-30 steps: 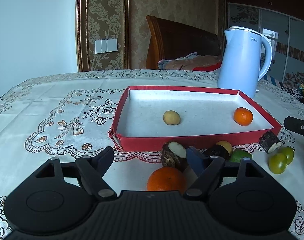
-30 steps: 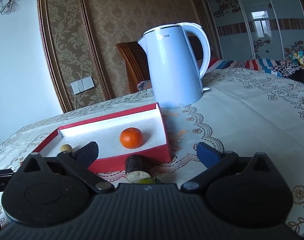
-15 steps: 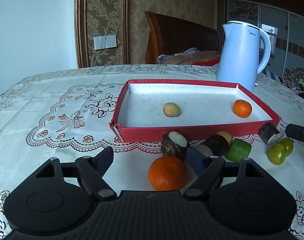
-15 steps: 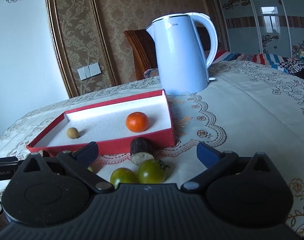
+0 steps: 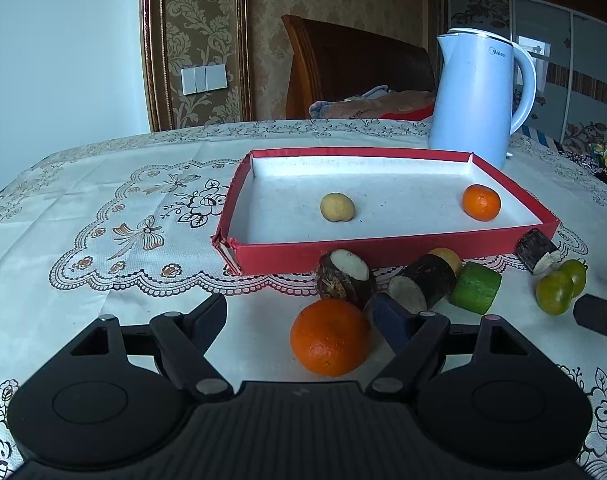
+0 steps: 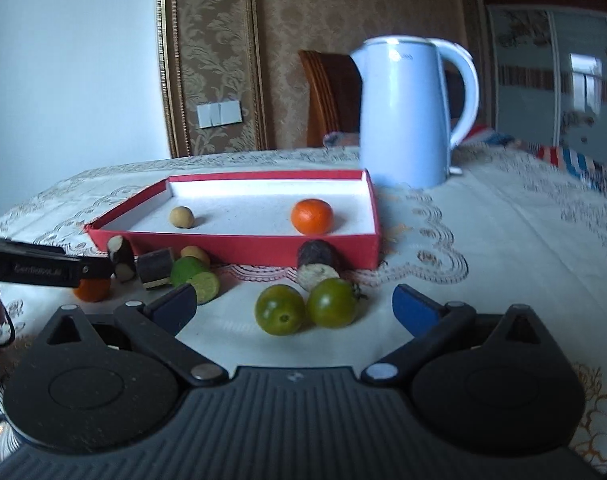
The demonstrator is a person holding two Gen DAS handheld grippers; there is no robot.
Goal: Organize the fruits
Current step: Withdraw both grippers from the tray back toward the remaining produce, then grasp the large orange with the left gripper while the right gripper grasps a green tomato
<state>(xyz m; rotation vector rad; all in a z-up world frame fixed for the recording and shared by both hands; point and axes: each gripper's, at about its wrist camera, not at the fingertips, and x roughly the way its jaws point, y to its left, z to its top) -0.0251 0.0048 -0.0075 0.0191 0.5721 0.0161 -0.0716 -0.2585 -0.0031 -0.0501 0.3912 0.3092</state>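
Note:
A red tray (image 5: pixel 383 246) with a white floor holds a small beige fruit (image 5: pixel 337 208) and a small orange (image 5: pixel 481 202). A big orange (image 5: pixel 330 336) lies on the cloth between the fingers of my left gripper (image 5: pixel 299 314), which is open; it sits close to the right finger and well clear of the left. Two green tomatoes (image 6: pixel 280 310) (image 6: pixel 332 303) lie side by side just ahead of my right gripper (image 6: pixel 294 306), open around them without touching. Dark cut root pieces (image 5: pixel 345 276) and a green chunk (image 5: pixel 475 288) lie along the tray's front wall.
A pale blue kettle (image 5: pixel 479 96) stands behind the tray's right corner. A wooden chair (image 5: pixel 343 68) is at the table's far side. My left gripper's body (image 6: pixel 35 268) reaches in from the left in the right wrist view and partly hides the big orange (image 6: pixel 93 290).
The right wrist view has rolled level and swung left. The two green tomatoes have come into view and now lie between its fingers. The left gripper has stayed put.

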